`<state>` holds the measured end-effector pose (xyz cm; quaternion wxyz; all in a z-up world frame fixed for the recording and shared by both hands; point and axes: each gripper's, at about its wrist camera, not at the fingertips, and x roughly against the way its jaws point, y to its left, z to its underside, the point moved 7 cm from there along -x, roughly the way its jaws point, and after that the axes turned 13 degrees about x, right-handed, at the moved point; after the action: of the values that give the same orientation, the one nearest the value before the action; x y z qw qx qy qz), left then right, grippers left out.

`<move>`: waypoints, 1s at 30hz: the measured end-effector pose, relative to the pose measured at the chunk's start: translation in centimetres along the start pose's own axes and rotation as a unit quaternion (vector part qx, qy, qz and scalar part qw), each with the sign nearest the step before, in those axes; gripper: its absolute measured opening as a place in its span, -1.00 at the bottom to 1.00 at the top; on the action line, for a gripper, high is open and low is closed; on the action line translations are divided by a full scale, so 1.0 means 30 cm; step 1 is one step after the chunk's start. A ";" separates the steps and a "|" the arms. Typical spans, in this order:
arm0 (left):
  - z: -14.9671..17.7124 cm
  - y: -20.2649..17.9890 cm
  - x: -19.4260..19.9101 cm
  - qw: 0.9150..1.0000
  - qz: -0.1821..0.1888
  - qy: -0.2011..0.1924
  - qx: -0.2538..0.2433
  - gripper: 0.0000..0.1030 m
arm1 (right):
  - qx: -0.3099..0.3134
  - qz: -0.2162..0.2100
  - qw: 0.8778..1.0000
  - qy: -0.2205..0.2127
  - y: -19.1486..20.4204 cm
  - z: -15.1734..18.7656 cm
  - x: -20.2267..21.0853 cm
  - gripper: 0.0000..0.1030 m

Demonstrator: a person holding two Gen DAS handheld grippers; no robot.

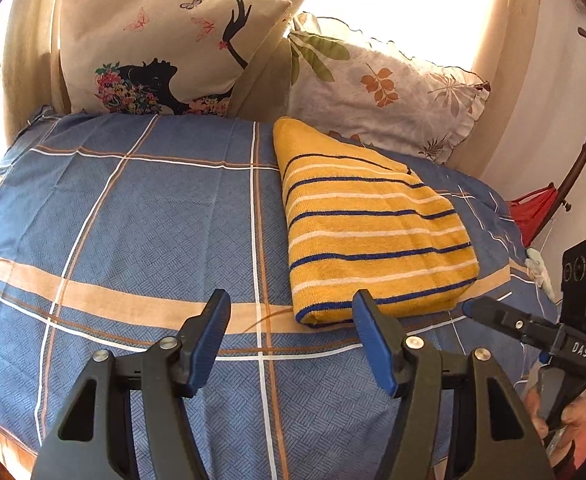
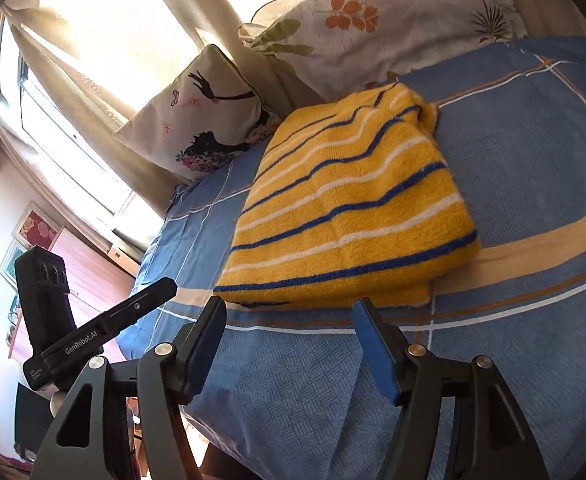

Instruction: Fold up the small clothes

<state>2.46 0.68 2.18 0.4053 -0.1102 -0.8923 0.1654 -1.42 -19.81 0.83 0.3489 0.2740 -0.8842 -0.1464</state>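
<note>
Glare from the window [image 2: 93,92] washes out everything behind the curtains, and I can only make out part of the hand [image 1: 565,420] holding my right gripper at the frame's edge. Whether the yellow striped cloth [image 1: 369,232] has more layers beneath its top fold I cannot tell; it lies folded on the blue checked bedsheet [image 1: 133,208], its far end close to the leaf-print pillow [image 1: 393,92], the butterfly cushion [image 1: 153,52] to its left. My left gripper [image 1: 293,304] stands open with nothing between its pads, just short of the cloth's near edge. My right gripper [image 2: 289,308] is likewise parted and empty, near the same edge.
</note>
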 end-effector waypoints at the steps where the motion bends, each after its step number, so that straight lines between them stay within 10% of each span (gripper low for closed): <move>1: 0.001 -0.006 0.001 1.000 -0.004 -0.003 -0.006 0.23 | 0.005 0.006 1.000 -0.005 -0.002 -0.002 0.017 0.47; 16: 0.012 -0.001 -0.061 0.999 -0.038 0.002 -0.021 0.31 | 0.008 0.095 0.995 -0.031 -0.096 -0.006 0.063 0.62; 30: -0.198 0.048 -0.363 0.978 0.118 0.134 0.107 0.34 | -0.025 0.105 0.994 -0.006 -0.350 -0.310 -0.094 0.90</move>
<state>14.12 -0.36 -2.19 0.5082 -0.1916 -0.7880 0.2900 10.79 -27.24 1.22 0.3634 0.1702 -0.9063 -0.1325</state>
